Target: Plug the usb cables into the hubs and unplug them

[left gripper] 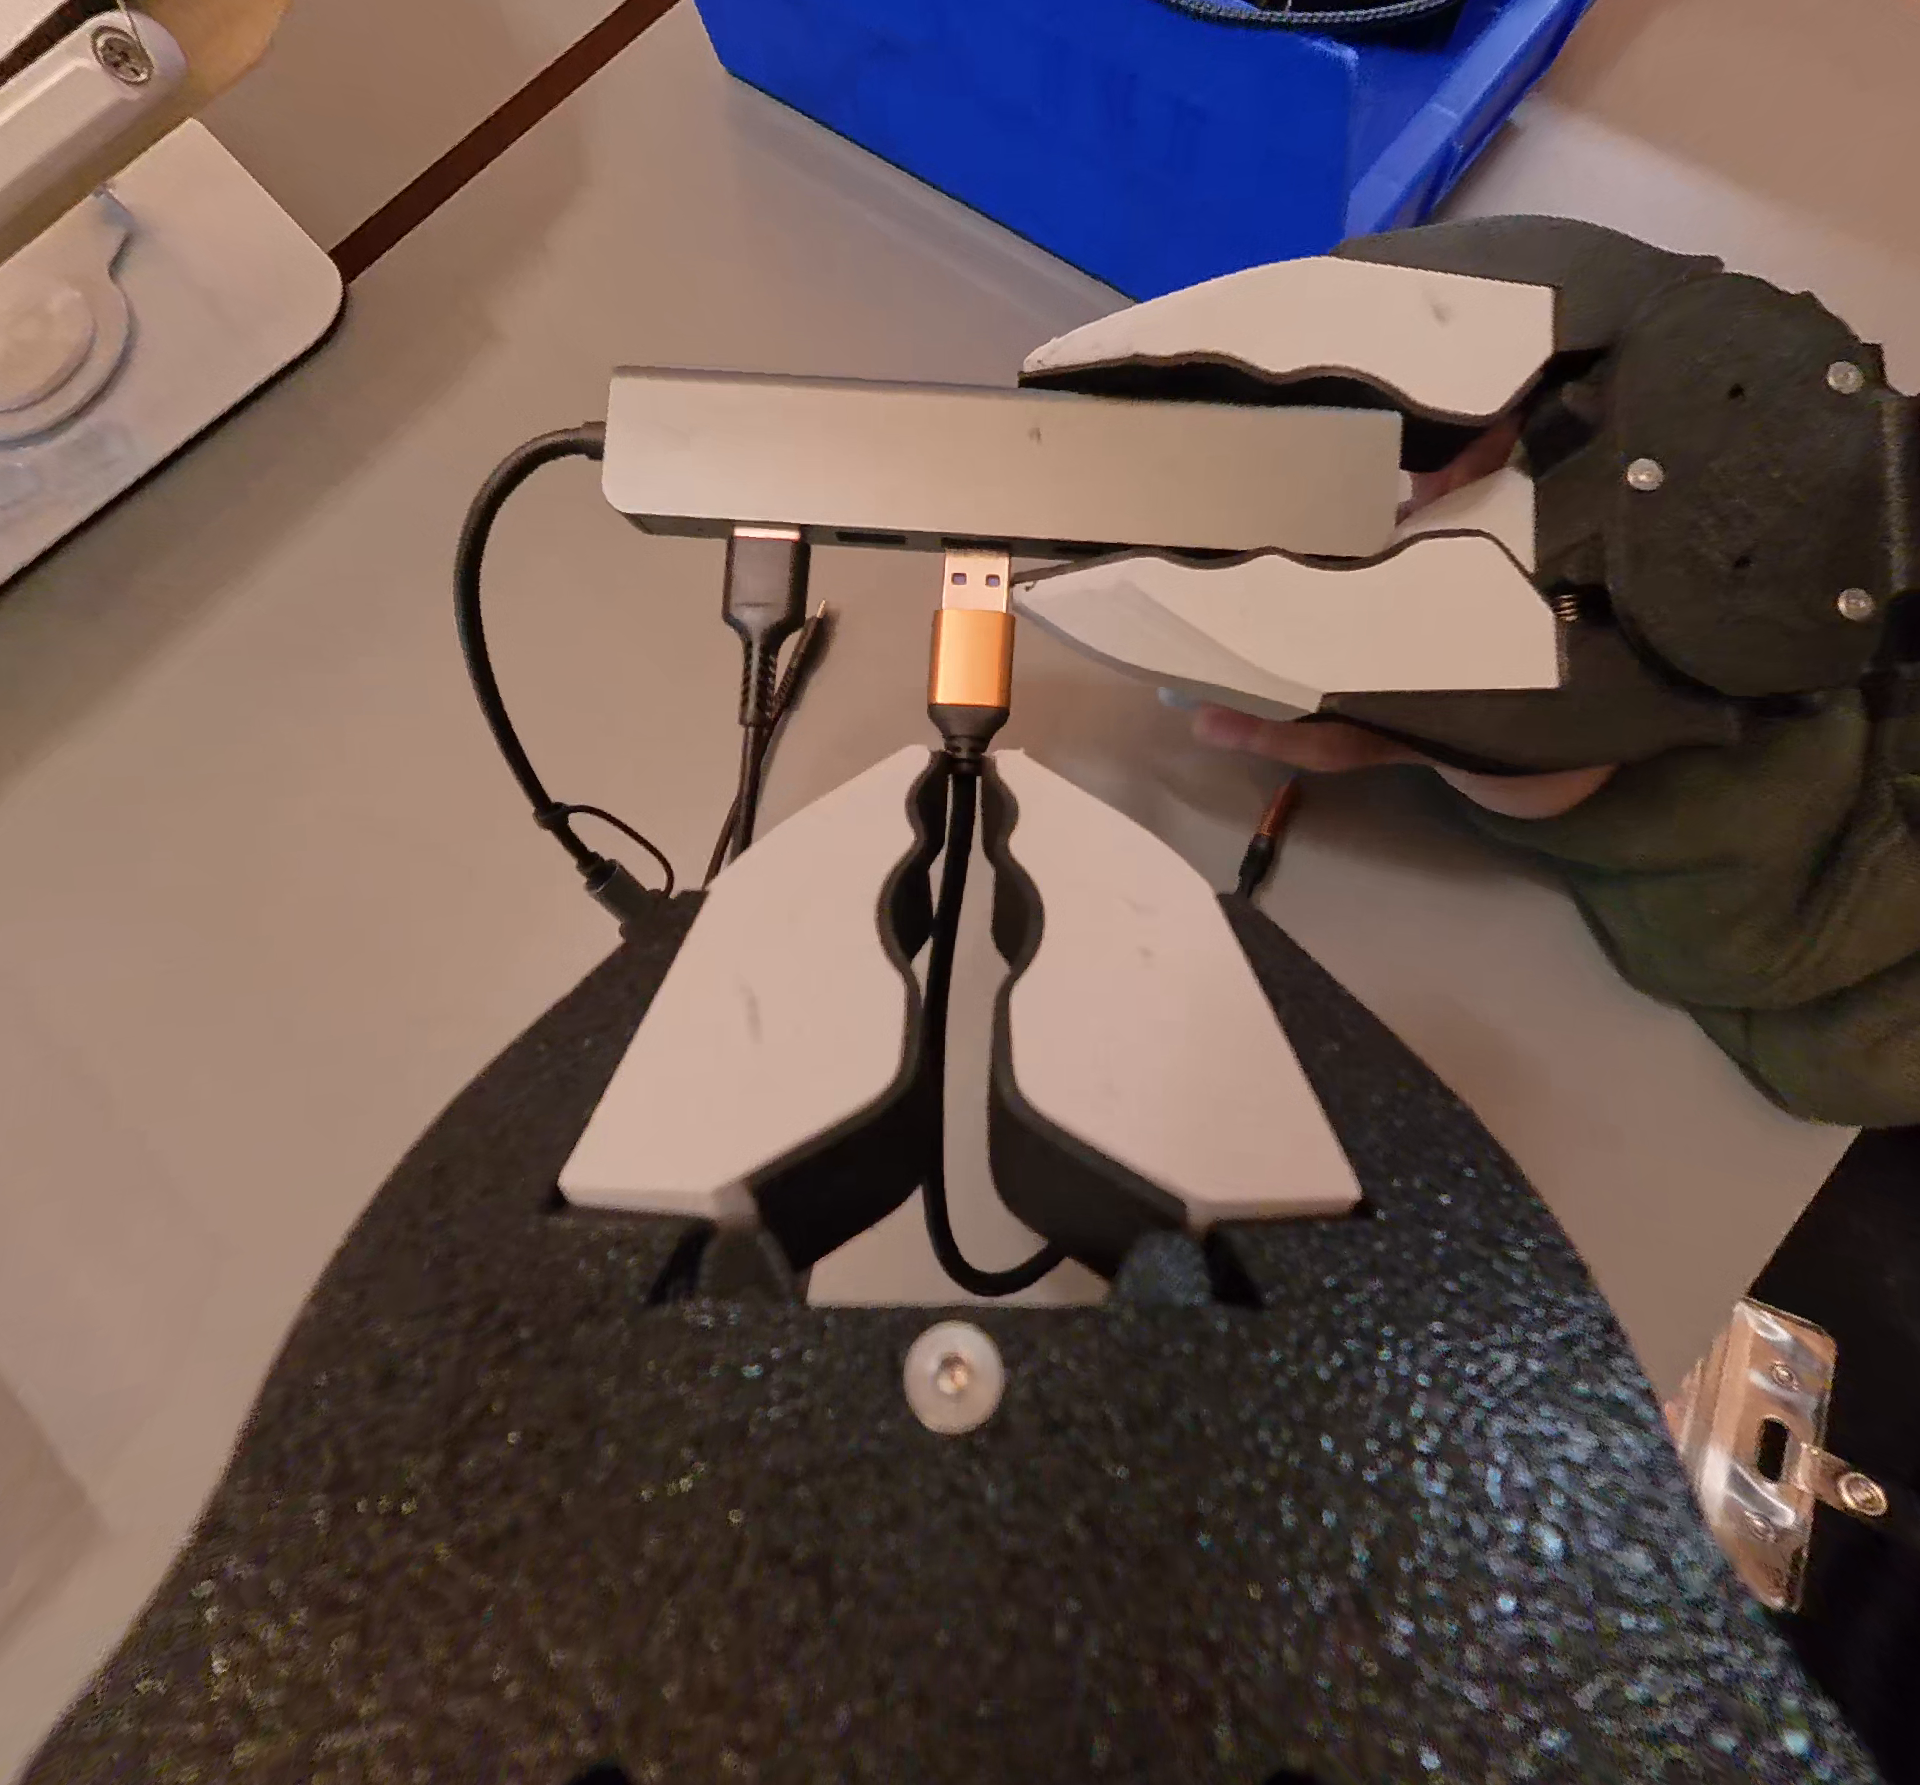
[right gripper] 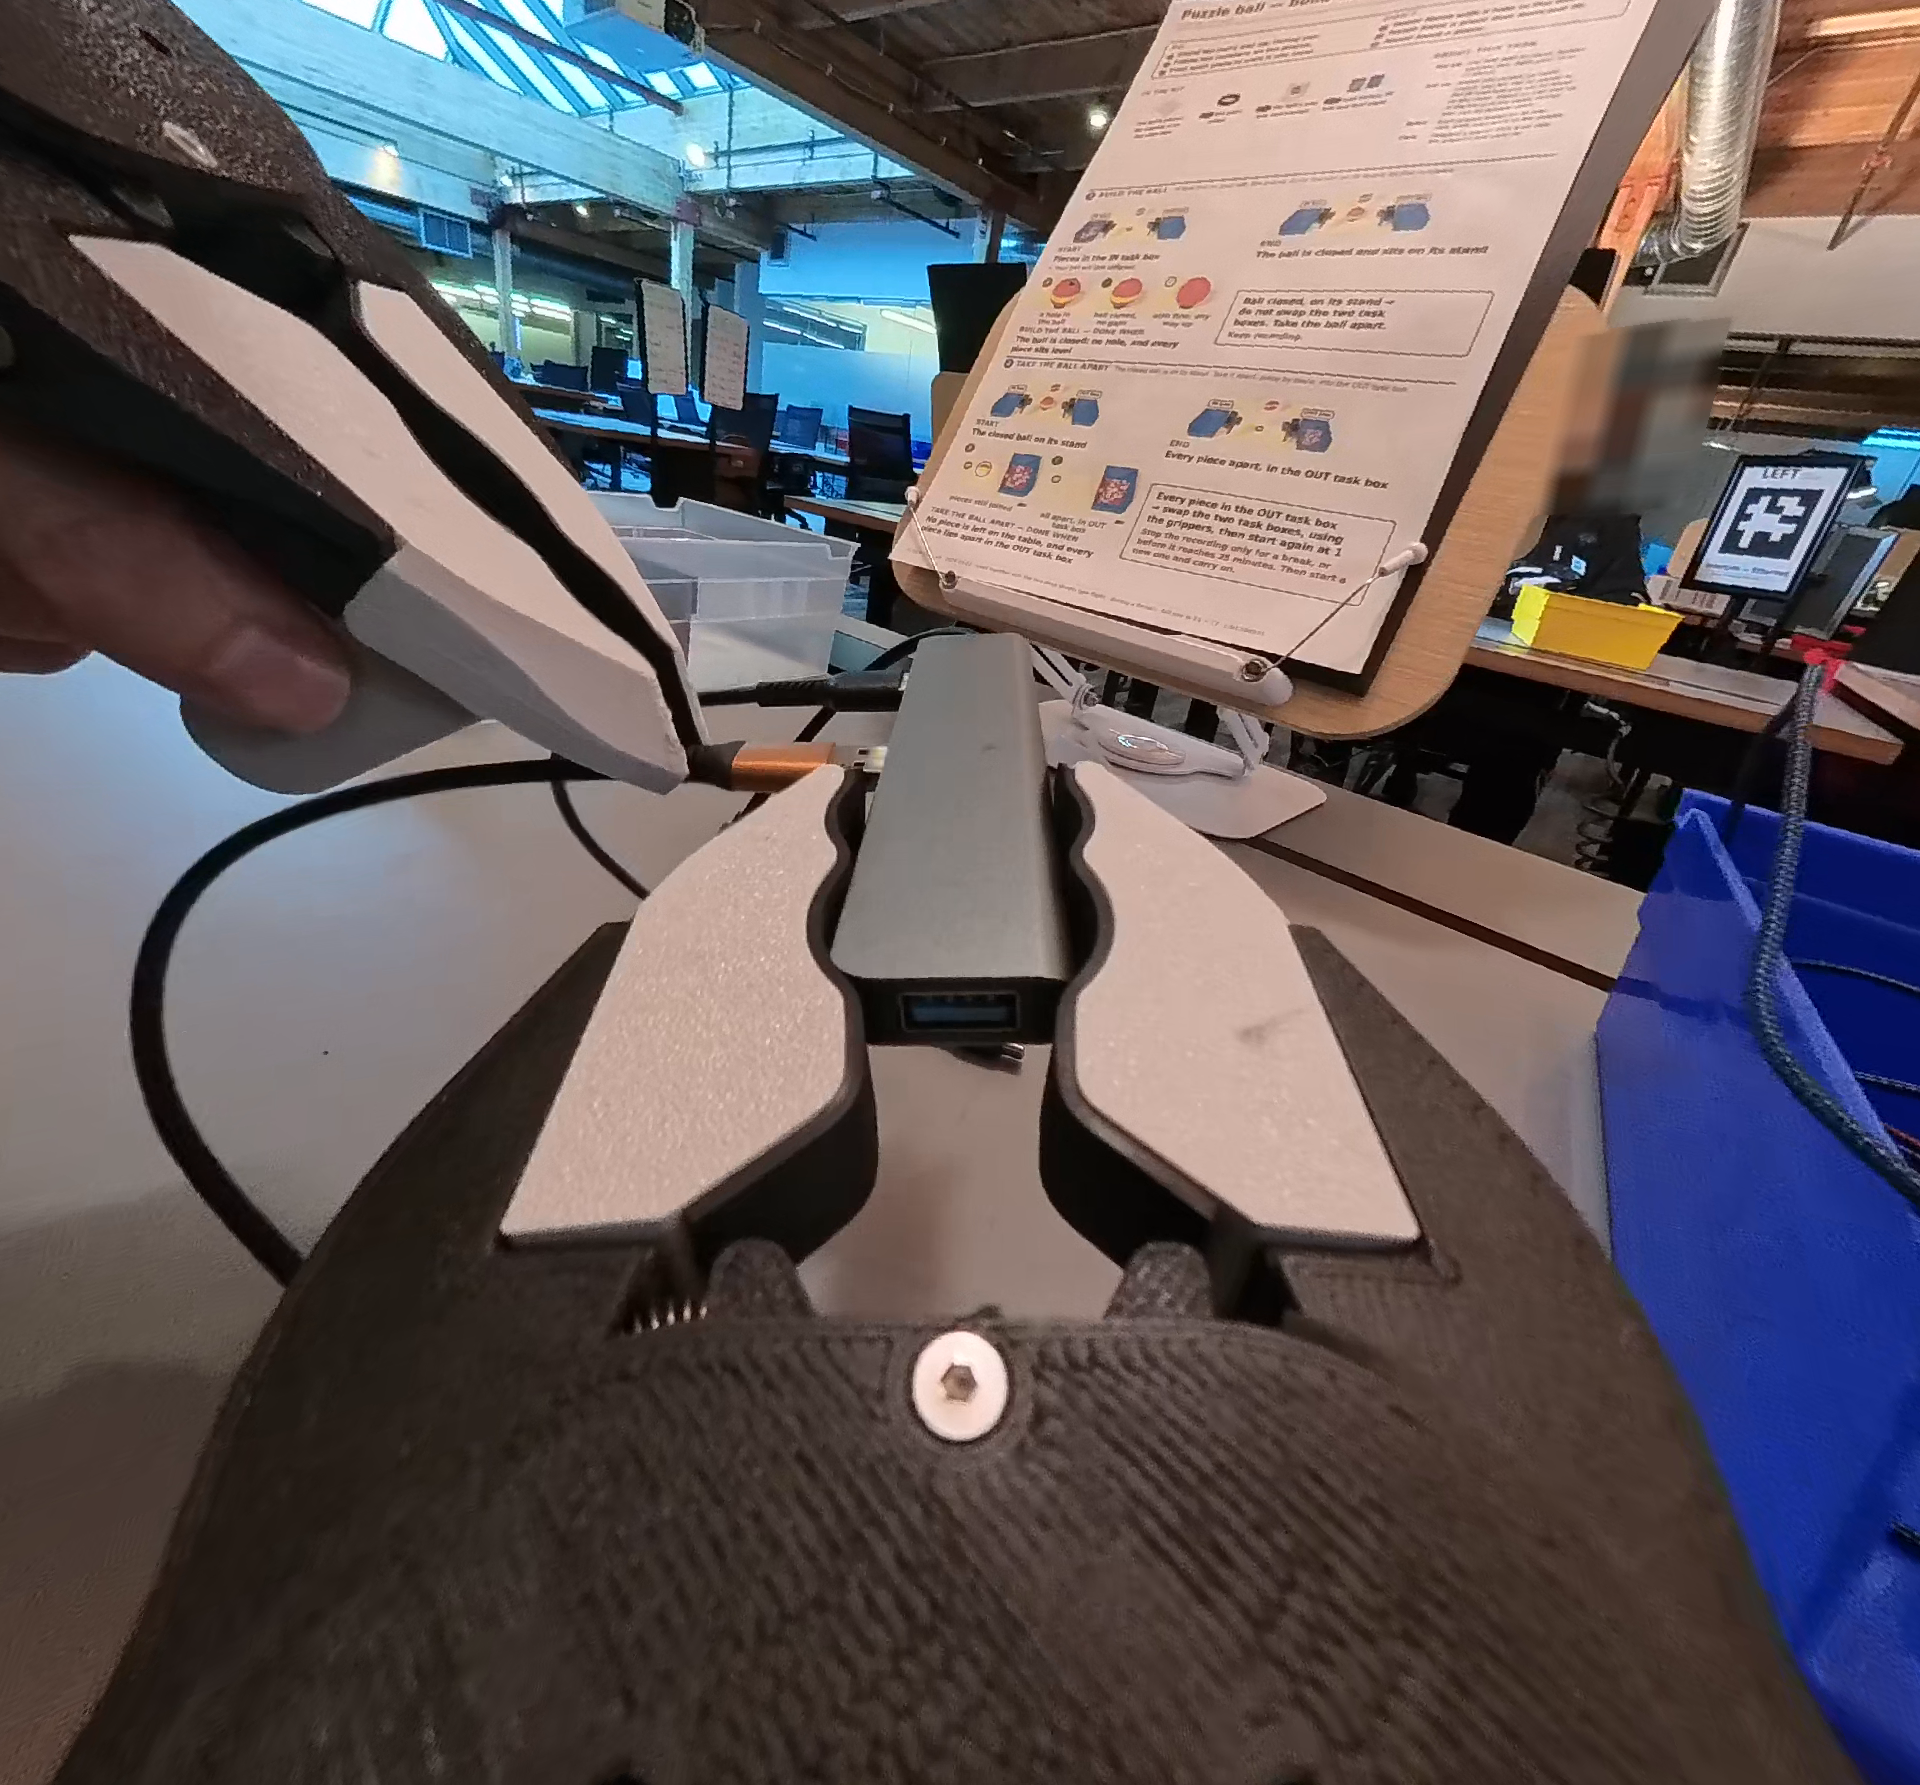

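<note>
Two handheld grippers meet over a pale grey table (left gripper: 260, 800). The right gripper (left gripper: 1029, 478) comes in from the right side of the left wrist view and is clenched on one end of a slim grey hub (left gripper: 935, 457), holding it level above the table. In the right wrist view the hub (right gripper: 951, 862) runs straight ahead between that gripper's (right gripper: 956, 800) two white fingers (right gripper: 707, 987), its near end showing a blue port.

The left gripper (left gripper: 971, 759) points at the hub's long side. Its jaws are closed on a thin black cable (left gripper: 940, 956) just behind a copper plug (left gripper: 971, 655). The plug's metal tip sits at the mouth of a port on the hub's side, with much of the metal showing; how deep it sits cannot be told. In the right wrist view the left gripper (right gripper: 686, 759) reaches in from the left with the copper plug (right gripper: 790, 764) at its tips, touching the hub's left side, and the cable (right gripper: 208, 862) loops back over the table.

A black plug (left gripper: 764, 582) is seated in another port, left of the copper one. The hub's own black lead (left gripper: 488, 634) leaves its far end and curves down to the table.

A blue bin (left gripper: 1091, 104) stands behind the hub, holding braided cable. A printed sheet on a stand (right gripper: 1247, 333) is propped up beyond the hub.
</note>
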Motion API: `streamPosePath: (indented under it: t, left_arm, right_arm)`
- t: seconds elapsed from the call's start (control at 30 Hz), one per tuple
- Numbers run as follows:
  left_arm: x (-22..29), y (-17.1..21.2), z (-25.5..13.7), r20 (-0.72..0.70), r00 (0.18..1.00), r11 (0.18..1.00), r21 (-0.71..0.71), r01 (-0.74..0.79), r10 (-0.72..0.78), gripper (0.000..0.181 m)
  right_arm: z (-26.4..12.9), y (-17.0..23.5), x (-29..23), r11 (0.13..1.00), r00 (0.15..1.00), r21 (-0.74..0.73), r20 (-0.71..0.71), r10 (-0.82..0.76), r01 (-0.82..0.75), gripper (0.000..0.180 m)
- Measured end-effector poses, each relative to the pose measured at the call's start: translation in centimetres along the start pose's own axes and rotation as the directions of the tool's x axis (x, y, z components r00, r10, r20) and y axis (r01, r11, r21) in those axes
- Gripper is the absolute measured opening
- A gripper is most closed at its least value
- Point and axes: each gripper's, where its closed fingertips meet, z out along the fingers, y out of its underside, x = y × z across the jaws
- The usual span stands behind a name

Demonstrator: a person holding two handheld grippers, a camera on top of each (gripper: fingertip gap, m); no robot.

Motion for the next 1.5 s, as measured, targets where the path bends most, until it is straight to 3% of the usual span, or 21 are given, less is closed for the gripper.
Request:
streamPosePath:
  t: [0.37, 0.6, 0.93, 1.03, 1.17, 1.3, 1.5]
  left_arm:
    - [-0.3, 0.0, 0.0, 0.010, 1.000, 1.000, 0.012, -0.001, 0.001, 0.005]
    - [0.1, -2.2, -0.1, 0.056, 0.994, 0.975, 0.199, -0.102, 0.093, 0.004]
    - [0.3, -2.2, -0.3, 0.084, 0.992, 0.909, 0.400, -0.118, 0.092, 0.004]
    - [0.2, -2.3, -0.1, 0.119, 0.987, 0.906, 0.398, -0.145, 0.106, 0.004]
    - [0.6, -3.3, -0.2, 0.028, 0.997, 0.886, 0.458, -0.071, 0.066, 0.005]
    - [1.1, -3.6, -0.4, 0.021, 0.992, 0.850, 0.513, -0.118, 0.125, 0.005]
    - [1.1, -3.1, -0.3, 0.081, 0.989, 0.792, 0.592, -0.148, 0.125, 0.010]
  right_arm:
    - [0.2, 0.2, -0.4, 1.000, 1.000, -0.015, 0.018, -0.021, 0.021, 0.035]
    - [-0.3, -0.4, 0.7, 0.991, 0.992, 0.037, 0.015, 0.126, -0.126, 0.035]
    - [-0.2, -0.3, 0.1, 0.995, 0.994, 0.025, 0.036, 0.098, -0.099, 0.036]
    - [-0.2, -0.3, 0.3, 0.995, 0.995, 0.027, 0.020, 0.100, -0.100, 0.036]
    - [-0.5, -0.6, 0.8, 0.989, 0.991, 0.058, 0.008, 0.133, -0.133, 0.036]
    - [-0.9, -1.1, 1.0, 0.982, 0.987, 0.099, 0.022, 0.161, -0.163, 0.035]
    - [-0.9, -1.5, 0.3, 0.987, 0.996, 0.135, 0.013, 0.084, -0.085, 0.035]
